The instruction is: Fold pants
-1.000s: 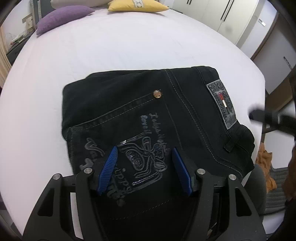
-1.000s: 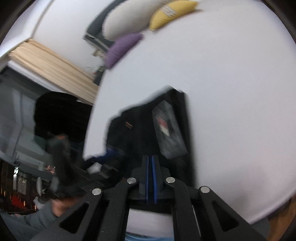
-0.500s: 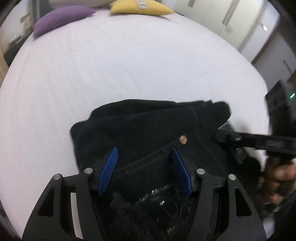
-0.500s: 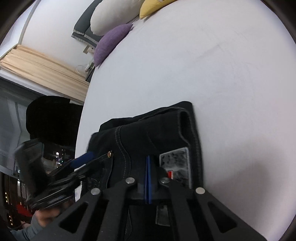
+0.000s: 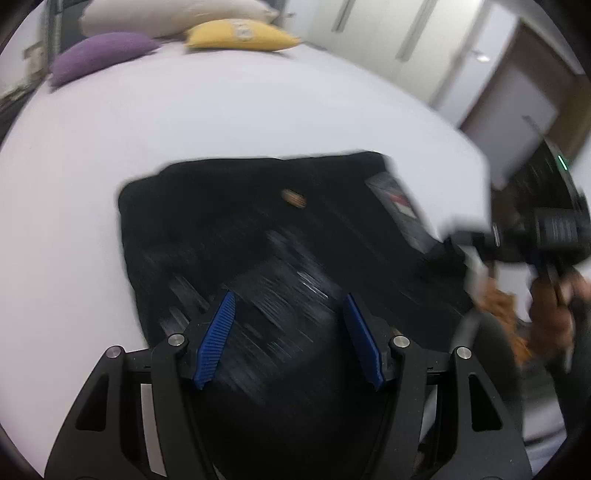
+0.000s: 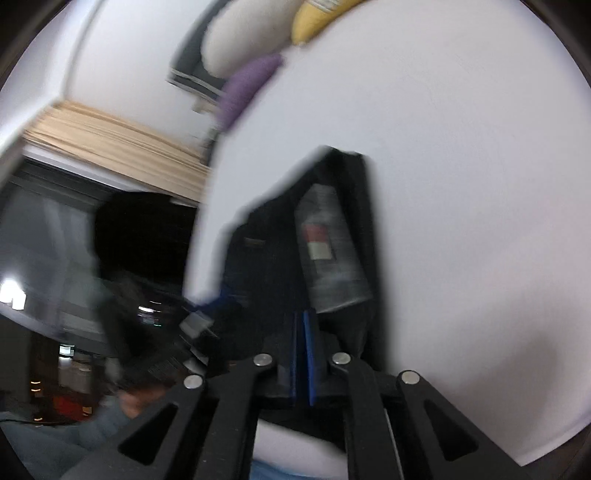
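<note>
Folded black pants [image 5: 258, 221] lie on the white bed [image 5: 221, 118], with a grey label patch [image 5: 399, 199] at their right edge. My left gripper [image 5: 288, 321] hangs open just over the near part of the pants, its blue pads wide apart with dark cloth below them. In the right wrist view my right gripper [image 6: 303, 321] sits at the near edge of the pants [image 6: 266, 266], beside the label patch [image 6: 328, 251]. Its pads are almost together and just opening, with no cloth seen between them. Both views are blurred by motion.
Purple [image 5: 99, 51], yellow [image 5: 240, 35] and white [image 5: 166, 14] pillows lie at the head of the bed. A hand [image 5: 550, 314] holds the other gripper at the bed's right corner. White wardrobe doors [image 5: 369, 22] stand beyond. A beige curtain [image 6: 110, 136] hangs at left.
My left gripper pushed forward over the pants and came back again. My right gripper dropped onto the label edge with its pads fully together, then pulled back with a thin slit between them.
</note>
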Available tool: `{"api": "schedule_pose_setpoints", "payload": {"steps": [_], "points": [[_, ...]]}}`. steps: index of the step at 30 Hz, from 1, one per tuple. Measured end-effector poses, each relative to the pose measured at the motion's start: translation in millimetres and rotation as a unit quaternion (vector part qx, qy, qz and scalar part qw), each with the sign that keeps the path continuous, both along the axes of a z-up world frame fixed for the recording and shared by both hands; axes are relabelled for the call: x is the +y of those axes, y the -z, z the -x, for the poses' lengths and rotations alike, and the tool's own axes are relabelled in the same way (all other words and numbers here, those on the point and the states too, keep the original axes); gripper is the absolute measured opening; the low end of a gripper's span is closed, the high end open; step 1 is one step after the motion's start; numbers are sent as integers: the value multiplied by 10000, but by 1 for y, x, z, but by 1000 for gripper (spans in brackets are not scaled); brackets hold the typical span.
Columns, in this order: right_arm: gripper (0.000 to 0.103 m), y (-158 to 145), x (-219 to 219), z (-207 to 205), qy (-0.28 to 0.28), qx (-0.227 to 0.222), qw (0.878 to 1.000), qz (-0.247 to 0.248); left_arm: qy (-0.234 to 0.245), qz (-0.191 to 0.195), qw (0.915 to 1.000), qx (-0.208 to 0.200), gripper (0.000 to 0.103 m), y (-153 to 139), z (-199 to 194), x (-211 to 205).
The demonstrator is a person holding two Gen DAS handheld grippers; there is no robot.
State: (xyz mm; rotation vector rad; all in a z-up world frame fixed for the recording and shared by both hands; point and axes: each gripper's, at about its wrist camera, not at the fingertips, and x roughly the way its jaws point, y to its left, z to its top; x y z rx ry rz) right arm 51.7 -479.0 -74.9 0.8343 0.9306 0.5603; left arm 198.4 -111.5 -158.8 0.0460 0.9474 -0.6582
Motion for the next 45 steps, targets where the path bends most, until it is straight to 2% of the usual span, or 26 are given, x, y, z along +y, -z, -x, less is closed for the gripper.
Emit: {"api": "schedule_pose_setpoints", "payload": {"steps": [1, 2, 3, 5, 6, 7, 8, 10, 13, 14, 15, 16, 17, 19, 20, 22, 26, 28, 32, 34, 36, 37, 38, 41, 45], "points": [[13, -6, 6, -1, -104, -141, 9998, -74, 97, 162, 9997, 126, 59, 3, 7, 2], [25, -8, 13, -5, -219, -141, 9996, -49, 76, 231, 9995, 180, 59, 8, 9, 7], [32, -3, 19, -11, -312, 0, 9995, 82, 41, 297, 9993, 204, 59, 12, 11, 10], [28, 21, 29, -18, -541, 428, 9969, 388, -12, 517, 9981, 320, 59, 12, 10, 19], [13, 32, 31, -17, -568, 607, 9951, 531, -6, 579, 9976, 375, 59, 11, 11, 22], [5, 37, 30, -16, -537, 635, 9946, 619, 0, 573, 9977, 373, 59, 10, 14, 25], [1, 39, 24, -10, -499, 636, 9954, 522, 13, 521, 9982, 299, 59, 8, 19, 27], [2, 35, 11, 6, -389, 552, 9973, 299, 50, 507, 9984, 227, 59, 8, 23, 38], [10, 20, -3, 23, -345, 356, 9983, 305, -7, 627, 9979, 131, 61, -6, 38, 64], [30, 10, -10, 28, -232, 225, 9988, 372, -86, 727, 9972, 123, 69, -9, 40, 70], [58, 6, -18, 25, -114, 154, 9990, 408, -245, 767, 9967, 101, 75, -12, 37, 79], [69, 0, -28, 23, 98, 79, 9992, 385, -573, 779, 9953, 43, 85, -16, 30, 93], [75, -1, -35, 22, 261, 77, 9990, 363, -770, 837, 9935, 35, 90, -19, 25, 105], [75, 3, -47, 6, 432, 211, 9985, 270, -1051, 953, 9894, 310, 90, -14, 3, 123], [75, 8, -49, -4, 446, 306, 9982, 271, -1192, 1014, 9860, 584, 90, -8, -12, 130], [75, 19, -47, -25, 395, 511, 9974, 318, -1200, 1247, 9805, 930, 90, 4, -36, 129], [71, 35, -34, -49, 143, 686, 9969, 351, -1076, 1351, 9733, 1515, 90, 29, -69, 111], [65, 37, -30, -58, 39, 708, 9970, 305, -985, 1352, 9719, 1657, 90, 33, -75, 108], [44, 51, -29, -68, -105, 867, 9961, 156, -715, 1374, 9722, 1758, 88, 33, -76, 104], [40, 53, -27, -70, -153, 884, 9960, 39, -528, 1452, 9695, 1904, 85, 36, -77, 97], [36, 55, -27, -70, -166, 888, 9959, -35, -415, 1398, 9703, 1929, 84, 39, -79, 91], [35, 54, -26, -69, -170, 873, 9960, -31, -391, 1374, 9707, 1930, 76, 40, -79, 90], [32, 54, -25, -68, -156, 859, 9962, -5, -445, 1406, 9692, 1973, 61, 36, -75, 102], [28, 45, -16, -66, -105, 784, 9967, 155, -602, 1726, 9570, 2252, 36, 46, -82, 102], [22, 21, -4, -65, -127, 405, 9984, 381, -646, 1886, 9540, 2241, 29, 41, -79, 103]]}}
